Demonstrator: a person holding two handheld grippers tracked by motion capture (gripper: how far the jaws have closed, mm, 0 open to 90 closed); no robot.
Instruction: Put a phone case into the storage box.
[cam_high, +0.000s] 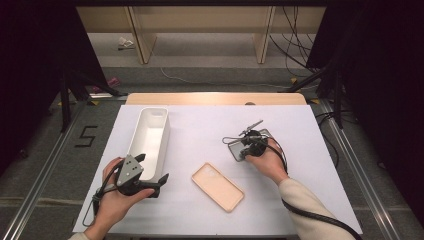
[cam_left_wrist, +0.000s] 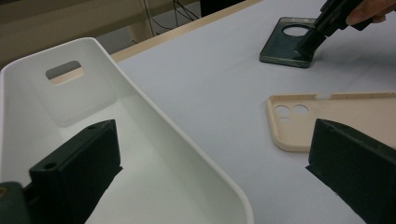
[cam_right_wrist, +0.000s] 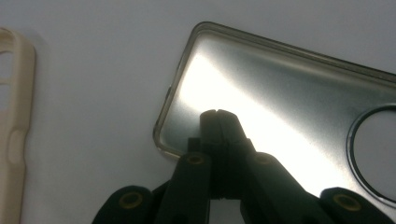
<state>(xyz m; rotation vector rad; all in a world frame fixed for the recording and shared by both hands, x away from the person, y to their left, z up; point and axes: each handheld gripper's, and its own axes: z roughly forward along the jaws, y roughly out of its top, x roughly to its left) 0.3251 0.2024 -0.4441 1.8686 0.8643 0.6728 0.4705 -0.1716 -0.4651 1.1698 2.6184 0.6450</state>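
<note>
At the near left, the left gripper (cam_high: 162, 180) rests low on the white table cover (cam_high: 200, 130) with its jaws spread wide and nothing between them; in its own view they straddle the near wall of the white bin (cam_left_wrist: 154, 140), one jaw inside it and one outside, neither pressing on it. The bin runs lengthwise from near to far along the left side and looks empty. Just right of it, at the near middle, a beige phone case (cam_high: 218, 186) lies open side up, its long axis slanting from far left to near right, well apart from both grippers. Farther back and to the right lies the dark translucent phone case (cam_high: 240, 149), and here the right gripper (cam_high: 246, 154) is at work: its jaws are fully together, gripping nothing, and in the right gripper view the joined tips (cam_right_wrist: 218, 122) sit on or just above the case's inner face near one corner. The case lies directly under and beyond those tips, its long axis running away from them towards the round camera opening (cam_right_wrist: 378, 149). The right hand is plainly the nearer one, so any pushing, sliding or re-gripping of this case probably falls to it, with the bin across the table to the left.
</note>
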